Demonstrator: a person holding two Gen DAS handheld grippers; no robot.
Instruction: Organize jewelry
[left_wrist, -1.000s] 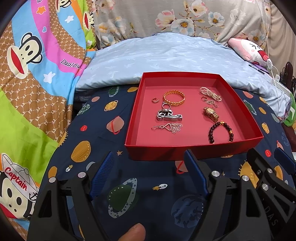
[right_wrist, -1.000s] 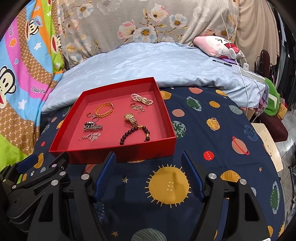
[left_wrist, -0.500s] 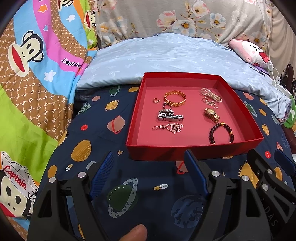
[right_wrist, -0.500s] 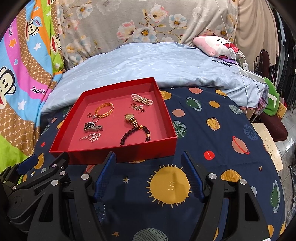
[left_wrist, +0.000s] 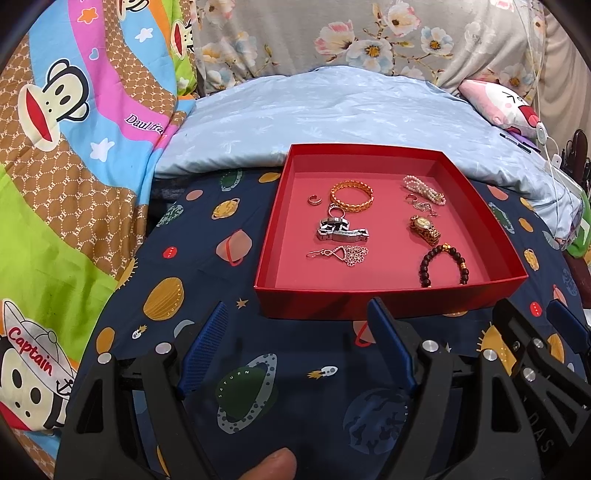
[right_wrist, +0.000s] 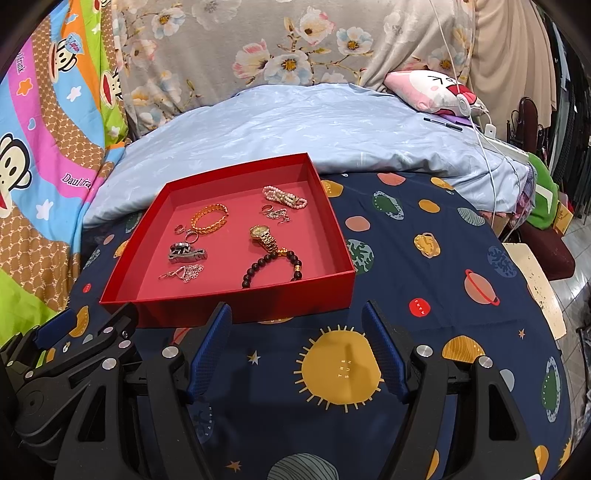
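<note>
red tray (left_wrist: 388, 301): bracelets, watch (left_wrist: 424, 229), ring | left tongs (left_wrist: 295, 343), right tongs (right_wrist: 295, 343): agape, empty

Cut off, covered or too fine to read

The red tray (left_wrist: 388, 299) near wall hides part of the dark bead bracelet (left_wrist: 443, 264) — a fingertip (left_wrist: 273, 466) runs off the bottom edge; the tangle of small silver pieces (right_wrist: 276, 214) is too fine to sort, and the left gripper (right_wrist: 85, 325) is cropped at the frame's side.
</note>
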